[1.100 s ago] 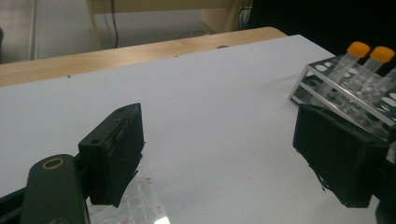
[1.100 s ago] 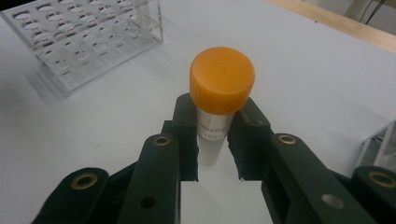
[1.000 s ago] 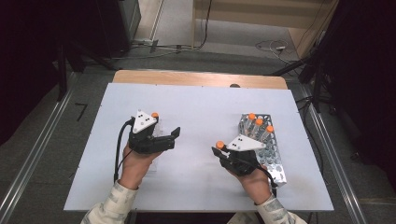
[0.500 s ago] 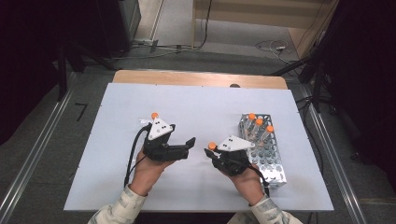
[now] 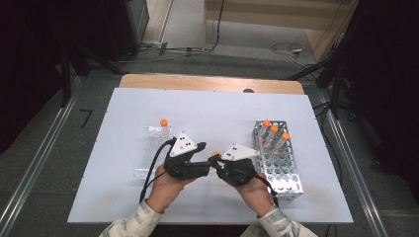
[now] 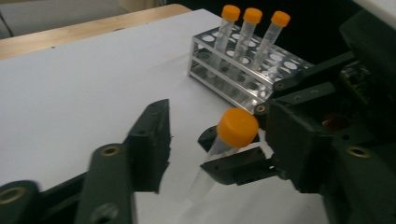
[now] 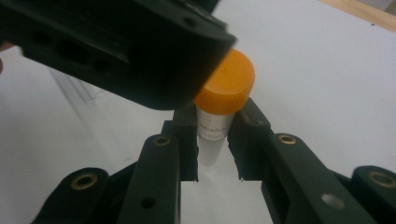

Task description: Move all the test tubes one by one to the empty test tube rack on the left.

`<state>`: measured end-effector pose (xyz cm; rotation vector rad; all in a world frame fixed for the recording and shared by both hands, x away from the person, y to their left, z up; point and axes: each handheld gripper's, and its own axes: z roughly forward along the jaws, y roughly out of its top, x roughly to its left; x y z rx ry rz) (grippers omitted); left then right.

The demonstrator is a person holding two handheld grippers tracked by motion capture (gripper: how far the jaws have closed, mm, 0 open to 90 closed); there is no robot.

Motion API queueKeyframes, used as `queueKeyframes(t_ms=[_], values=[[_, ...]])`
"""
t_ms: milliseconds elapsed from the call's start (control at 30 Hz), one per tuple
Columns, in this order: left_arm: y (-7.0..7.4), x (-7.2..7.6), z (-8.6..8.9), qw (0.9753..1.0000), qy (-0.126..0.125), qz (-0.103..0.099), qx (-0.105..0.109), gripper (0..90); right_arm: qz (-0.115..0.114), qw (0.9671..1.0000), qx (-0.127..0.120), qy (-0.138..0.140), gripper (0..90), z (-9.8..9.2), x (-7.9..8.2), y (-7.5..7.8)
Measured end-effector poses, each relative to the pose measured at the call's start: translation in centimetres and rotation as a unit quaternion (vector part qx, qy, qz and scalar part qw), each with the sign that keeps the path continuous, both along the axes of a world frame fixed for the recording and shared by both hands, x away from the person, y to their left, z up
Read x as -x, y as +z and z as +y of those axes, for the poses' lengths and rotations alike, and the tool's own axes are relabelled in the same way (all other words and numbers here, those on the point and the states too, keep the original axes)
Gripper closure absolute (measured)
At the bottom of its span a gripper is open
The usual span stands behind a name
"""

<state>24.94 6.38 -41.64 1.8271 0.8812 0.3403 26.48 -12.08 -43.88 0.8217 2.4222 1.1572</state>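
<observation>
We hold the right gripper (image 7: 212, 154) with its jaws clamped on a clear tube (image 7: 214, 137), just under its orange cap (image 7: 226, 84). The tube stands upright between the two black jaws, and some printed letters show on its wall. Our left gripper (image 6: 187, 135) has come in from the left during the last second and now meets the right one in the middle of the surface (image 5: 217, 106); before, the two were well apart. Its jaws are wide apart, one on each side of the cap, not yet touching it as far as we can tell. In the high view both grippers, left (image 5: 200, 165) and right (image 5: 217, 165), point toward each other with the cap (image 5: 215, 154) between them. We judge that this is a handover or an uncapping: one gripper keeps the body fixed while the other takes the top.

The cap is smooth, round plastic with a flat top; the tube is thin, transparent and slippery-looking, so the hold must stay firm. The jaws are matte black with flat inner faces.

Beyond the jaws of the left gripper stands a metal rack (image 6: 247, 74), shiny and full of round holes, with three more capped tubes (image 6: 245, 35) upright in its far row. To the far left of the jaws, in the high view, a clear plastic holder (image 5: 150, 148) lies on the surface with one orange-capped tube (image 5: 163, 123) at its far end.
</observation>
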Motion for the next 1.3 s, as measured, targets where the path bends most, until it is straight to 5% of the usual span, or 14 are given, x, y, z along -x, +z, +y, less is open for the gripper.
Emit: queueKeyframes(t_ms=[467, 733, 1067, 1300], values=[[-0.6, 0.1, -0.8, 0.9995, -0.017, -0.006, -0.027, 67.6, -0.002, 0.9999, -0.001, 0.010, 70.8, 0.5, 0.3, 0.1], [-0.6, 0.1, -0.7, 0.9995, -0.019, -0.002, -0.026, 69.2, 0.000, 0.9999, -0.001, 0.011, 70.2, 0.6, 0.4, 0.1], [-0.3, -0.1, -0.1, 0.9997, -0.017, 0.002, -0.016, 69.4, 0.013, 0.9999, -0.008, 0.000, 40.5, 0.4, 0.2, 0.1], [0.8, -0.7, 2.3, 0.9999, 0.016, 0.003, 0.005, 69.4, 0.018, 0.9997, -0.015, -0.006, 35.4, -0.2, 0.1, 0.3]])
